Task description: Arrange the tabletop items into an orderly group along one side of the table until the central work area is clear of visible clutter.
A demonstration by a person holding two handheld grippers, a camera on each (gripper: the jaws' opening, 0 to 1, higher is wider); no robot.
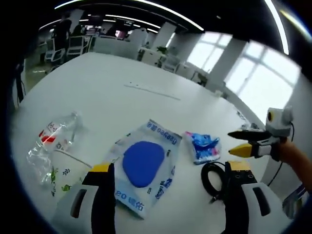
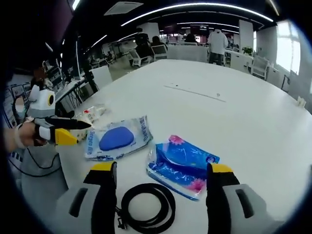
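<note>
**Clutter still spread, no item picked up yet**

Evidently the tidying is at its start: both tools hover empty over the white desk [image 1: 146, 73]. From left to right lie a crushed clear bottle [image 1: 53, 139], a paper cup [image 1: 66, 178], a wipes pack with a blue oval [image 1: 144, 165], a blue patterned packet [image 1: 202, 146] and a coiled black cable [image 1: 214, 178]. The left hand-held gripper [image 1: 168, 170] stands wide open over the wipes pack; the right hand-held gripper [image 2: 158, 173] is wide above the cable. Next, I judge, one must close on an item and carry it aside.

bottle [image 1: 54, 137] left | pouch [image 1: 145, 165] middle | packet [image 1: 203, 146], cable [image 1: 214, 178] right
</note>
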